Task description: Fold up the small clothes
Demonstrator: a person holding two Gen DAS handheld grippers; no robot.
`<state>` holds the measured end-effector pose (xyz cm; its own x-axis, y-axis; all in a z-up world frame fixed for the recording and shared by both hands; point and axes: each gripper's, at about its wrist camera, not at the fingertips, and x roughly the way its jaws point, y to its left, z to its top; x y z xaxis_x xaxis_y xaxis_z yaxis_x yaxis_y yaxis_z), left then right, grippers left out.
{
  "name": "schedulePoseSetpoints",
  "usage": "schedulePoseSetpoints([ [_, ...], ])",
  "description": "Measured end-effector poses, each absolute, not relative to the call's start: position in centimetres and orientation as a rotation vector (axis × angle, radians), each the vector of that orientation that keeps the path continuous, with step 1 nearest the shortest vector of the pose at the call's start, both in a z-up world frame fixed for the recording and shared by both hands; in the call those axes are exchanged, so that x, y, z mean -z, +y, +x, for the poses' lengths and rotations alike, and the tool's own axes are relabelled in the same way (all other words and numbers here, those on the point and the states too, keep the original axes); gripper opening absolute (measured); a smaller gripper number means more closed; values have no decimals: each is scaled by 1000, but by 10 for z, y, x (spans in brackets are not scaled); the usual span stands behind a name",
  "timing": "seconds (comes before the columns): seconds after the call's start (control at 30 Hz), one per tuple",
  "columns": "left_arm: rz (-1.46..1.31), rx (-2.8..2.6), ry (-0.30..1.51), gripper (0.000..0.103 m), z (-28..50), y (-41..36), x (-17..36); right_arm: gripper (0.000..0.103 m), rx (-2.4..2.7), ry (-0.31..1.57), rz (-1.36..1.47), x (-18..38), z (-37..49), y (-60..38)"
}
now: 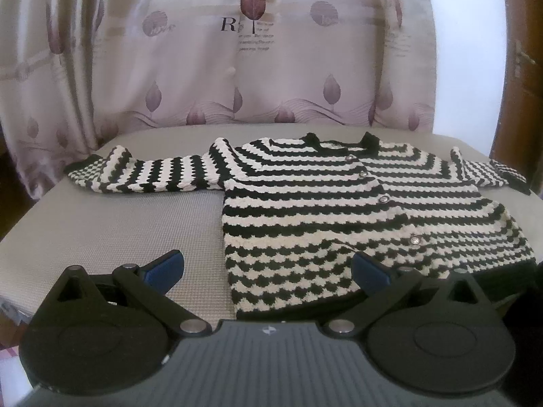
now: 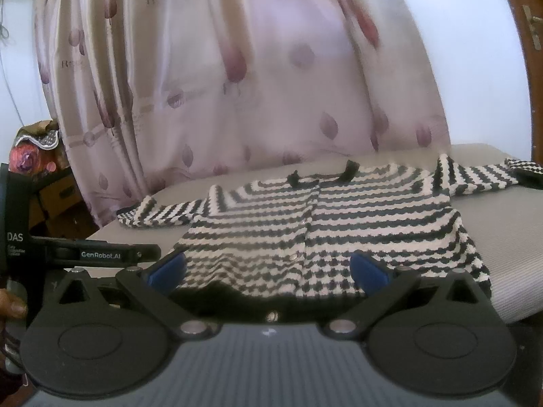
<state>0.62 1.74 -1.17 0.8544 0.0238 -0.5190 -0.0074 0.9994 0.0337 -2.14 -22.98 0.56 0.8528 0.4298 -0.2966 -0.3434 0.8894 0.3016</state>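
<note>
- No container shows in either view; one knitted cardigan (image 1: 339, 210) lies flat and unfolded on a grey textured pad (image 1: 118, 224).
- Left gripper (image 1: 268, 264): its two blue-tipped fingers (image 1: 166, 264) are spread wide and hold nothing. The left finger hangs over bare pad, and the right finger sits over the cardigan's lower front; whether it touches the knit cannot be told.
- From this claw, the cardigan lies straight ahead and off to the right. One sleeve (image 1: 142, 173) stretches out ahead to the left, and the other sleeve (image 1: 488, 173) reaches far right, its cuff at the pad's edge.
- The knit has black and cream scalloped stripes, black trim at the neck and hem, and its front is fastened. Four small shiny buttons (image 1: 384, 199) run down the placket in the left wrist view.
- Right gripper (image 2: 268, 268): also spread wide, gripping nothing. The cardigan's black hem (image 2: 217, 288) lies just ahead, between its two blue fingertips (image 2: 368, 269).
- In the right wrist view, the other gripper's black body, marked "GenRobot.AI" (image 2: 100, 255), sits just left of this claw, with part of a hand (image 2: 12, 305) at the frame's left edge.
- A patterned pink curtain (image 2: 237, 84) hangs behind the pad.
</note>
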Motion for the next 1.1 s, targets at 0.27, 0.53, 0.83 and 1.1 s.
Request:
schedulePoseSetpoints([
  [0.27, -2, -37, 564, 103, 18, 33, 15, 103, -427, 375, 222, -9, -11, -221],
  [0.53, -26, -59, 576, 103, 31, 49, 19, 103, -447, 397, 203, -9, 1, -209],
  [0.83, -36, -57, 574, 103, 32, 57, 22, 103, -455, 412, 193, -8, 2, -201],
  [1.1, -45, -70, 562, 103, 32, 65, 21, 103, -467, 410, 178, -10, 0, -195],
])
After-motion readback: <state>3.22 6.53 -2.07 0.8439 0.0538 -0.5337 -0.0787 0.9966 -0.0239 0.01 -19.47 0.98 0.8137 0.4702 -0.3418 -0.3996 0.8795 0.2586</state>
